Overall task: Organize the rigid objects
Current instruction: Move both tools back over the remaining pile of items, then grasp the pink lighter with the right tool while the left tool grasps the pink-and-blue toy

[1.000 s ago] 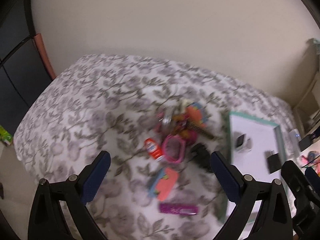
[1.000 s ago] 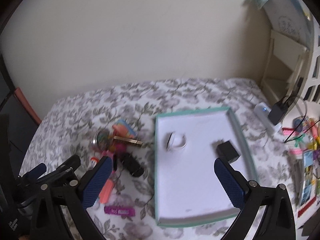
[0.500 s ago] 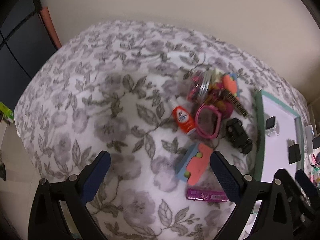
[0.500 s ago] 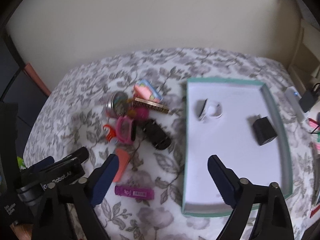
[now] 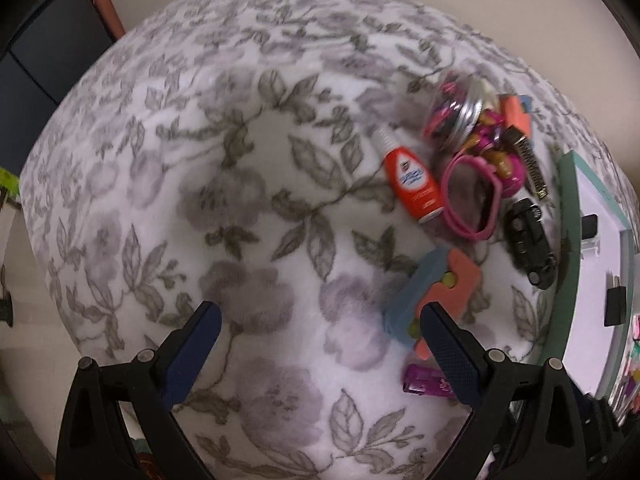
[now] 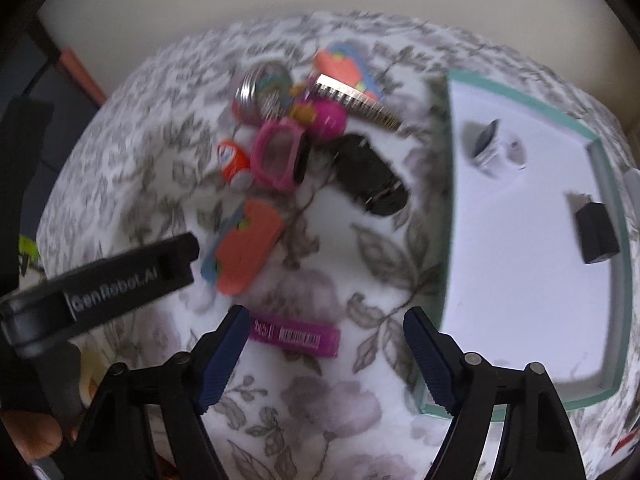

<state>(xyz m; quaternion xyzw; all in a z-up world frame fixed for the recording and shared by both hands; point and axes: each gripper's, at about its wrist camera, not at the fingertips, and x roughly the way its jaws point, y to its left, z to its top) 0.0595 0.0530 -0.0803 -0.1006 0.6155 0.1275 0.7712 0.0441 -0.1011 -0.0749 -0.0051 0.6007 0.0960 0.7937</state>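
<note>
R gripper [image 6: 322, 344] closing above purple bar [image 6: 294, 336], apparently untouched.

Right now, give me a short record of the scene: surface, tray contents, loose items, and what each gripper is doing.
surface: floral blanket
tray: holds a white watch and a black charger
loose items: purple pack, black toy car, pink frame, orange bottle, comb
left gripper: open, nothing between its jaws
right gripper: open, jaws just closing, above the purple pack
</note>
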